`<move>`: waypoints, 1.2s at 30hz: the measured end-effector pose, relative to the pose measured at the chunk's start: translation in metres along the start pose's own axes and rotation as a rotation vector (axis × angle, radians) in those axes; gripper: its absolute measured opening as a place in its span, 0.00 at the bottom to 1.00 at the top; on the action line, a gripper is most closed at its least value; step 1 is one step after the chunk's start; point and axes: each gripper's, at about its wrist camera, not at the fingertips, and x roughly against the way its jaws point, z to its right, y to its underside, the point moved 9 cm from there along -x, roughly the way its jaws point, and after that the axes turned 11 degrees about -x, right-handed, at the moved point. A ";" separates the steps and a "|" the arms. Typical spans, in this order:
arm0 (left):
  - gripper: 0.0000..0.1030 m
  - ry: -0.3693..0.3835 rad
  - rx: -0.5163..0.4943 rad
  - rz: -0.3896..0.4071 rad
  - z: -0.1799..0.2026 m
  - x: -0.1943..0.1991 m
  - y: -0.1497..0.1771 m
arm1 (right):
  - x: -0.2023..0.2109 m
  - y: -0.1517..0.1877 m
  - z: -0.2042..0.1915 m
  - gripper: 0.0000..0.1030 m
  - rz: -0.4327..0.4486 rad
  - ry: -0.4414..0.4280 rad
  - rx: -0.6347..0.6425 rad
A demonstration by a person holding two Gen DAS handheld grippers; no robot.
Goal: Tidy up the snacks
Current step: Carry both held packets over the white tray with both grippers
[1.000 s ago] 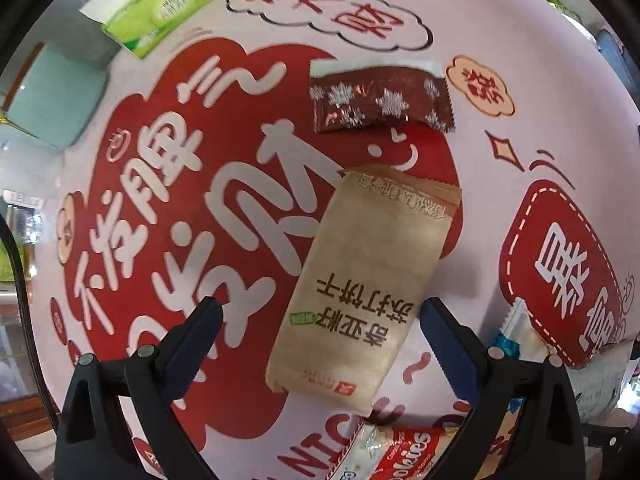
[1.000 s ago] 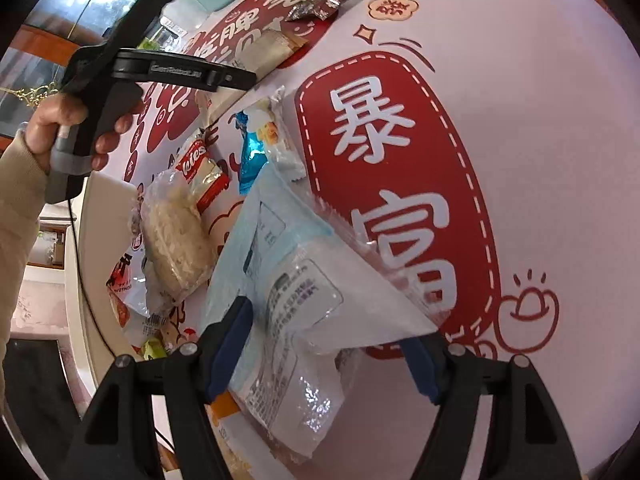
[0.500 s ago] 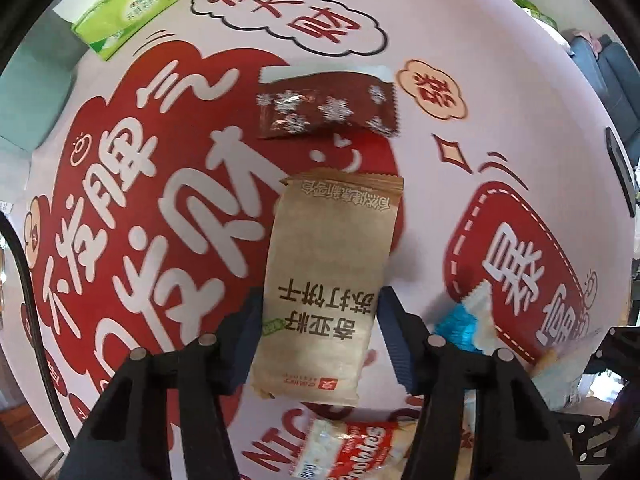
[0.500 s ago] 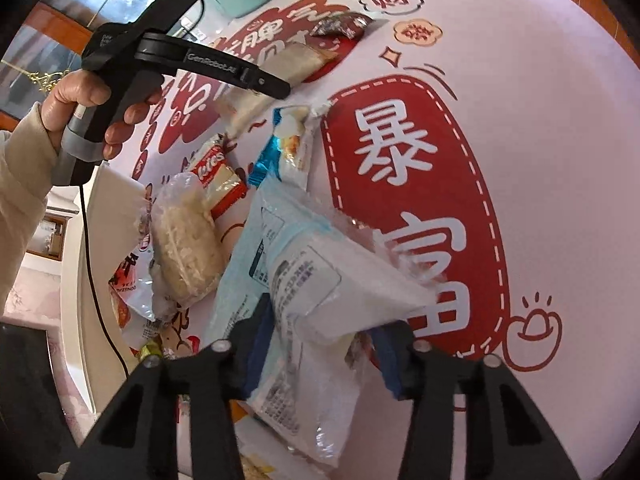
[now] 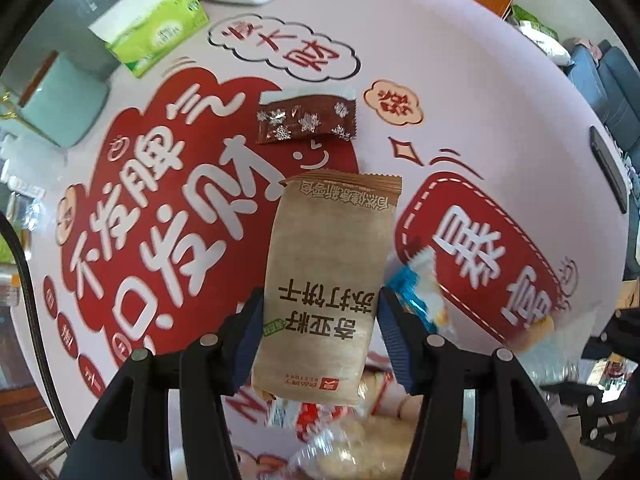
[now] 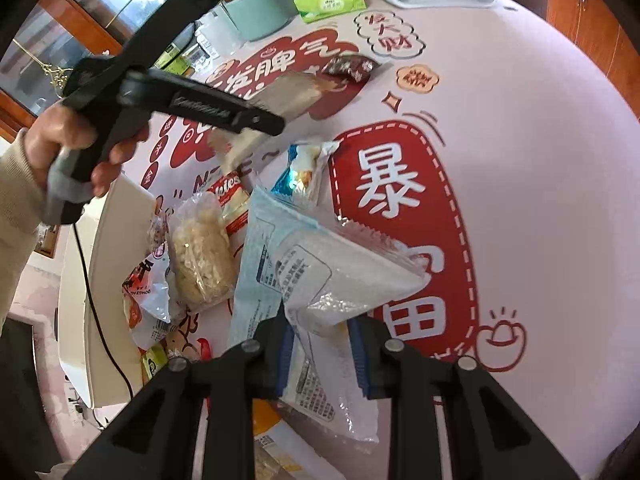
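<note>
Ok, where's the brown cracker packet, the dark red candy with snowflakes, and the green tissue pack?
brown cracker packet point(image 5: 328, 280): left wrist view, middle of its front.
dark red candy point(image 5: 306, 120): left wrist view, centre of the wrapper.
green tissue pack point(image 5: 160, 34): left wrist view, its green top face.

Bare tablecloth point(image 6: 540, 184) lies open right of the red panel point(image 6: 404, 216). Left of the panel, the blue-white packet point(image 6: 304, 168), puffed-rice bag point(image 6: 200, 252) and other wrappers crowd together; beyond it lies the brown snowflake wrapper point(image 5: 306, 120).
</note>
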 end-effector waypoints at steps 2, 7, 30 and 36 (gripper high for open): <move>0.52 -0.015 0.006 0.013 0.004 0.016 0.009 | 0.006 -0.001 -0.002 0.24 0.015 0.004 0.006; 0.52 -0.035 0.037 0.048 0.002 0.056 0.027 | 0.029 -0.004 -0.008 0.24 0.069 0.024 0.029; 0.53 -0.185 0.448 0.290 -0.009 0.228 0.251 | 0.116 -0.001 -0.143 0.24 0.266 -0.054 0.263; 0.53 -0.265 0.626 0.263 -0.008 0.229 0.344 | 0.117 0.019 -0.203 0.24 0.263 -0.105 0.374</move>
